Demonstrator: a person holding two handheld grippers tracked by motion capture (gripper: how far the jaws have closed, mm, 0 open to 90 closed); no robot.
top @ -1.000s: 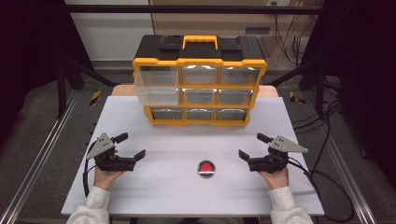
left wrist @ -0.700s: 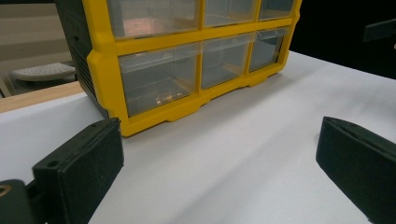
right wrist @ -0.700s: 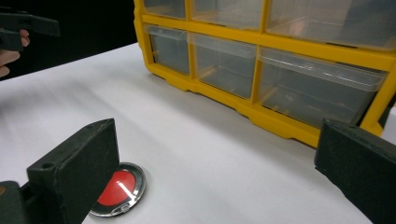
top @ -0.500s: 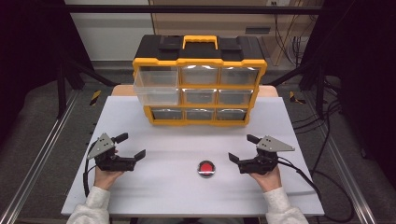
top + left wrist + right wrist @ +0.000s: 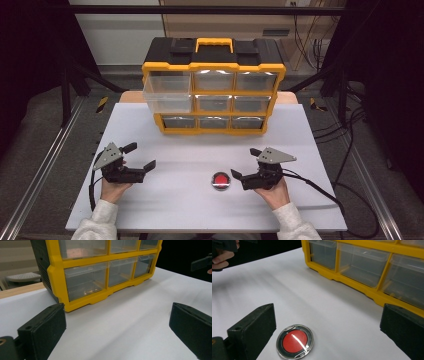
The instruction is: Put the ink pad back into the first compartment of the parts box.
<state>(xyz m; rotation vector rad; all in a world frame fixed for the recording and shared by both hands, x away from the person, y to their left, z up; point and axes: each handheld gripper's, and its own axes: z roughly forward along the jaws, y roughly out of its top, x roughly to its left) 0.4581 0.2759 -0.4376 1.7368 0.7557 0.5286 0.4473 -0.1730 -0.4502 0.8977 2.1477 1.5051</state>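
Overhead plus two low, table-level close-ups

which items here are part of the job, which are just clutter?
In play:
red round tin, right beside the open right gripper
drawer cabinet, top-left drawer pulled out
left gripper, open, idle

Just around:
table
cables

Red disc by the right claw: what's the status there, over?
Right gripper open, beside red disc, not touching. Left gripper open, empty. Organizer's top-left drawer pulled out. Nothing between.
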